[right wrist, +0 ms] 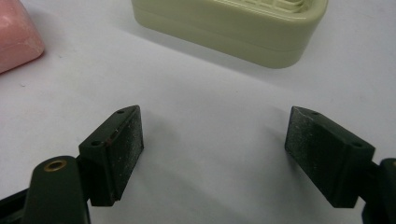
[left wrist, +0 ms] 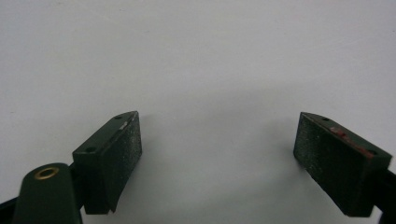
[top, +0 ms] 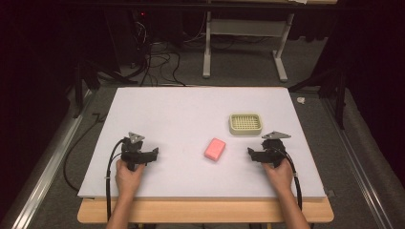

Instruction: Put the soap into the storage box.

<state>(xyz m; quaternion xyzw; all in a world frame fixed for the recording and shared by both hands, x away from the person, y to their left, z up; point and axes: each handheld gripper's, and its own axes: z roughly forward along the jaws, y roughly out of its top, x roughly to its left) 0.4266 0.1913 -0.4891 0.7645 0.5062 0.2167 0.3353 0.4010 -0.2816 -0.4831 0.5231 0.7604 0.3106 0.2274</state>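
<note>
A pink bar of soap (top: 215, 149) lies flat near the middle of the white table (top: 191, 114). Behind it and to the right stands a cream soap dish (top: 245, 123) with a slotted grid top. My left gripper (top: 143, 155) rests on the table at the front left, open, with nothing between its jaws (left wrist: 217, 154). My right gripper (top: 260, 153) rests at the front right, open and empty (right wrist: 212, 149). In the right gripper view the soap dish (right wrist: 233, 28) stands ahead of the jaws and the soap (right wrist: 16, 39) shows at the upper left.
The white table top sits on a wooden board (top: 205, 212). Behind the table are a floor with black cables (top: 157, 62) and a grey metal table frame (top: 243, 33). A metal rail (top: 52, 152) runs along the left.
</note>
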